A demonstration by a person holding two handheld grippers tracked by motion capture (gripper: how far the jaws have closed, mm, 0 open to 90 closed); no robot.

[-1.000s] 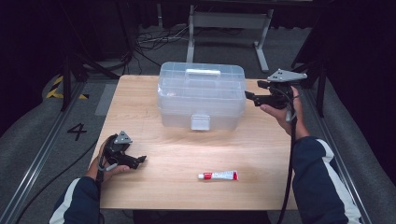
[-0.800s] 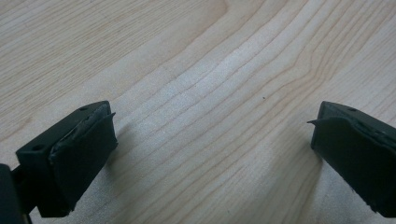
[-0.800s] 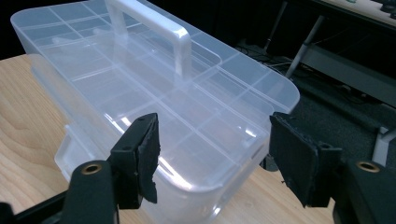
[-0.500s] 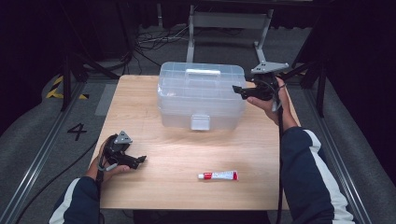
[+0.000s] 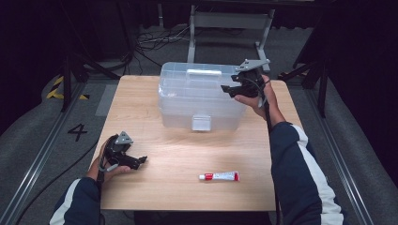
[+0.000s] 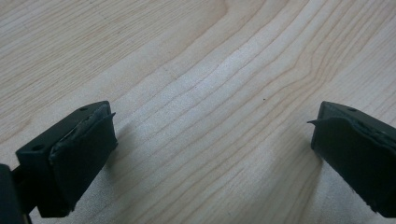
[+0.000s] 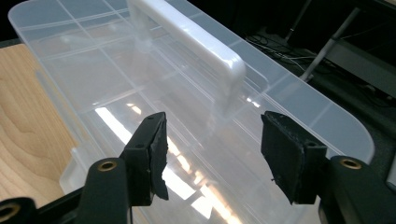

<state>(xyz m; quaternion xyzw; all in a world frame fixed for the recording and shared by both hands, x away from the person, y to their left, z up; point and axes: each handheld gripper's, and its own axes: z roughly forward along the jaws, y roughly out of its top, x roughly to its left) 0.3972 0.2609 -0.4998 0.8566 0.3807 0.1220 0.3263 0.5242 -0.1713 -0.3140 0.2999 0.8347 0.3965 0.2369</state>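
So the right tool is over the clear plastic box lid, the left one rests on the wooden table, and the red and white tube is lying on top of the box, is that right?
Not quite. The red and white tube lies on the wooden table, in front of the clear plastic box, as the high view shows. The rest holds: right tool over the lid, left tool on the table.

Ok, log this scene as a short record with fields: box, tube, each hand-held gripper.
box: clear plastic box, lid shut, white handle on top, far side of table
tube: red-and-white tube lying flat, near edge
left hand-held gripper: open, low over bare wood
right hand-held gripper: over the box lid near the handle, jaws just been closing, nothing between them
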